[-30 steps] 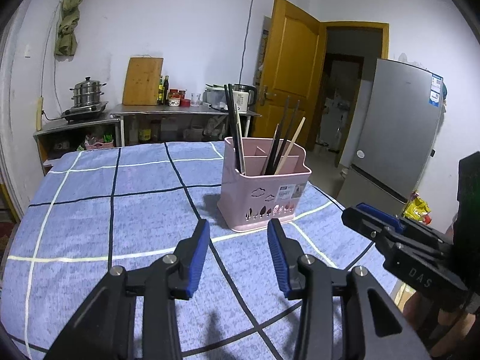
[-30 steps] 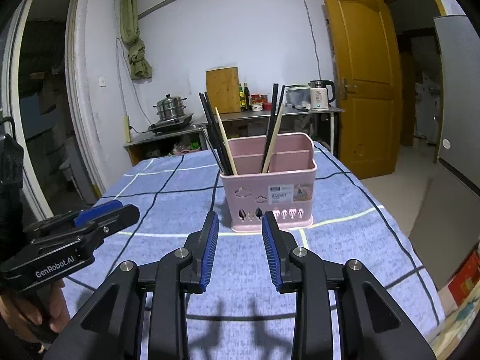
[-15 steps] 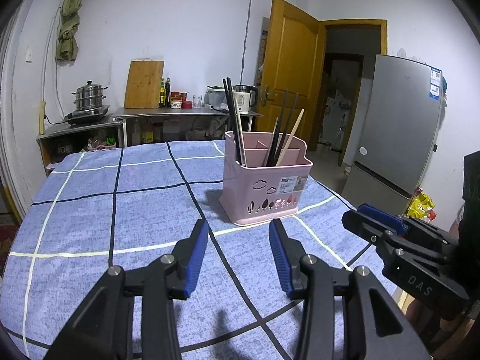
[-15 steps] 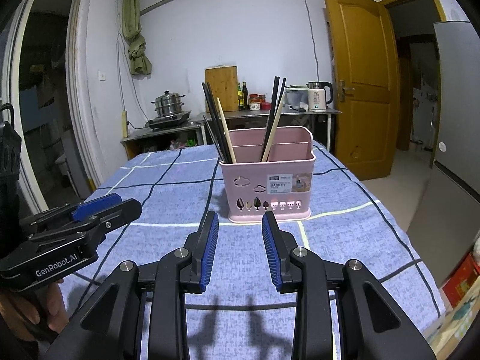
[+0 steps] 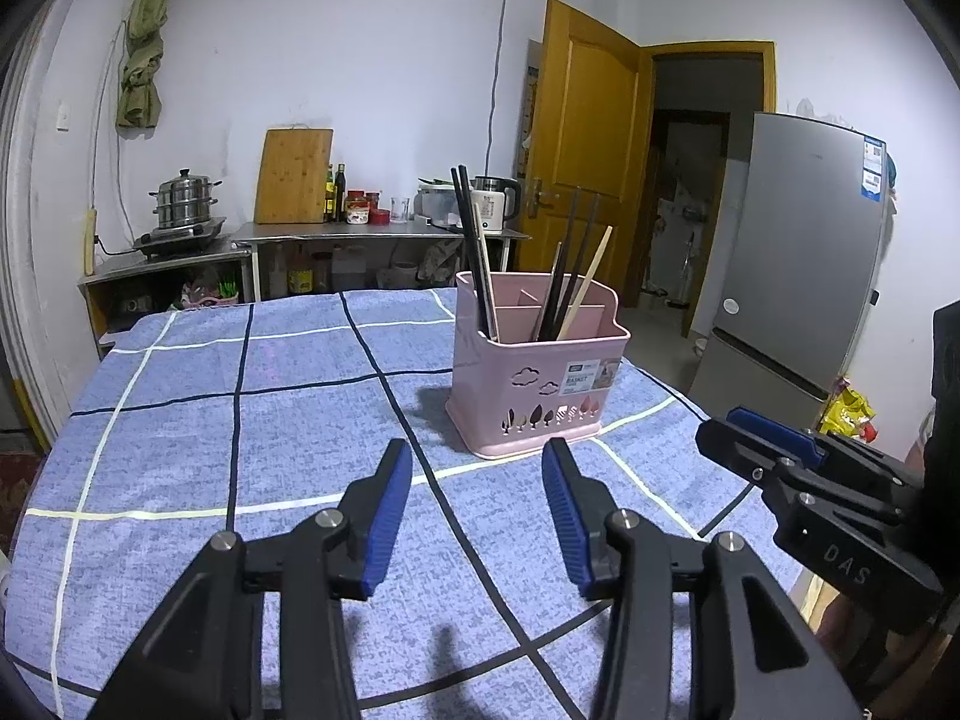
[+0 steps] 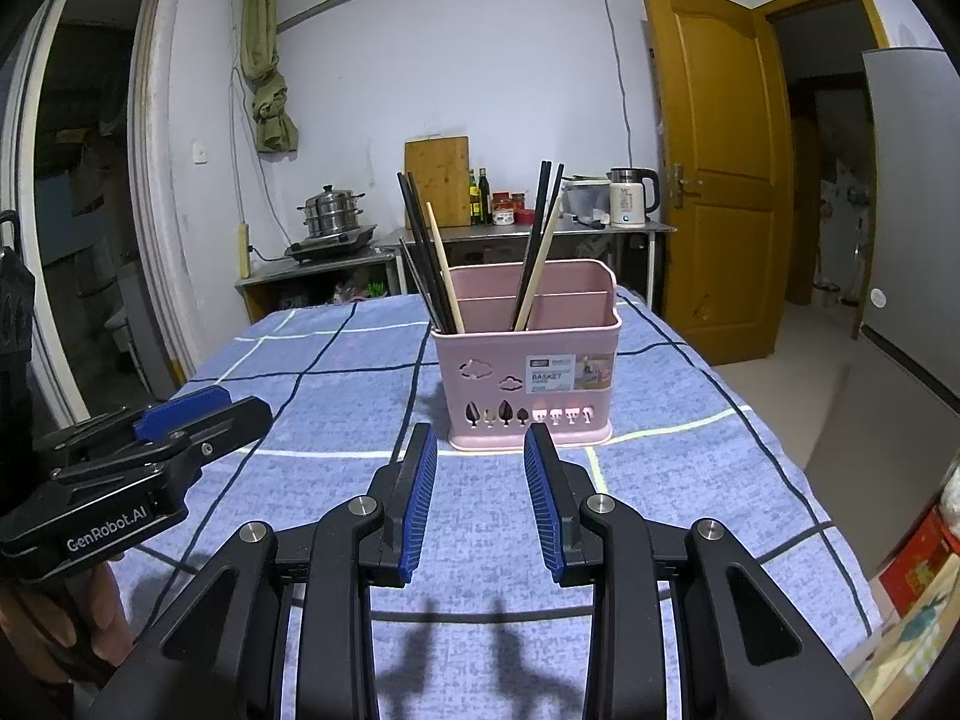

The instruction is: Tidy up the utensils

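Pink slotted basket point(image 6: 525, 384) holds black and wooden chopsticks point(image 6: 429, 258); both grippers point(image 5: 477, 516) point(image 6: 480, 495) gape empty, left widening.

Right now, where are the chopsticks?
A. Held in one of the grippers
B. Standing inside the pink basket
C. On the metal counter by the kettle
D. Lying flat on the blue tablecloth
B: the chopsticks stand leaning in the compartments of the pink basket, while the left gripper and the right gripper are both open with nothing between their pads.
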`<action>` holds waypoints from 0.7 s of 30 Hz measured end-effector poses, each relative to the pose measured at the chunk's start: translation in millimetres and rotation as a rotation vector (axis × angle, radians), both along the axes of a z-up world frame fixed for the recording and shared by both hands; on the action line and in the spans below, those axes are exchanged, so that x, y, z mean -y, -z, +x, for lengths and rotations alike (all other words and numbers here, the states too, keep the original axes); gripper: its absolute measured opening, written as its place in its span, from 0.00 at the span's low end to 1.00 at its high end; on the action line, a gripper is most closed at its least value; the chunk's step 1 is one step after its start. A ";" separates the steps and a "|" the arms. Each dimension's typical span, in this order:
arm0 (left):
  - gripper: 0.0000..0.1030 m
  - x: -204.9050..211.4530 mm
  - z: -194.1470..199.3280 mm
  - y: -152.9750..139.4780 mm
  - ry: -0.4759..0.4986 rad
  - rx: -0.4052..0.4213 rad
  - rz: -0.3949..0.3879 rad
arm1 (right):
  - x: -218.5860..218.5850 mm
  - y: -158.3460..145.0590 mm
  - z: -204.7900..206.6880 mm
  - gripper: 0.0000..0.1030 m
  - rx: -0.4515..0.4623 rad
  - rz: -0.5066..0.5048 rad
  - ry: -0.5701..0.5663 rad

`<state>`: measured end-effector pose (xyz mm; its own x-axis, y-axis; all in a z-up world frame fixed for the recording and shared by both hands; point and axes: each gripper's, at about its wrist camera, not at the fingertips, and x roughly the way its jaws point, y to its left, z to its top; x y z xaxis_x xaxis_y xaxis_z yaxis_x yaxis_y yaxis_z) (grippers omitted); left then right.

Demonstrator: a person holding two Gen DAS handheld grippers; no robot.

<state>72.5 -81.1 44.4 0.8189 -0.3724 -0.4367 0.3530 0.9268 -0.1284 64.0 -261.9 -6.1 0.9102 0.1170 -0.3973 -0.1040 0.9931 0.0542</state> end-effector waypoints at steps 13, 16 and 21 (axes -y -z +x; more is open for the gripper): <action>0.48 -1.9 2.1 -0.8 -0.020 0.001 -0.006 | -1.2 -0.9 0.1 0.30 -0.010 -0.001 -0.004; 0.48 -2.0 2.2 -0.8 -0.020 0.001 -0.006 | -1.7 -0.8 -0.2 0.31 -0.009 -0.002 -0.004; 0.48 -1.9 1.7 -1.3 -0.022 0.007 -0.005 | -1.6 -0.7 0.4 0.31 -0.010 -0.001 -0.004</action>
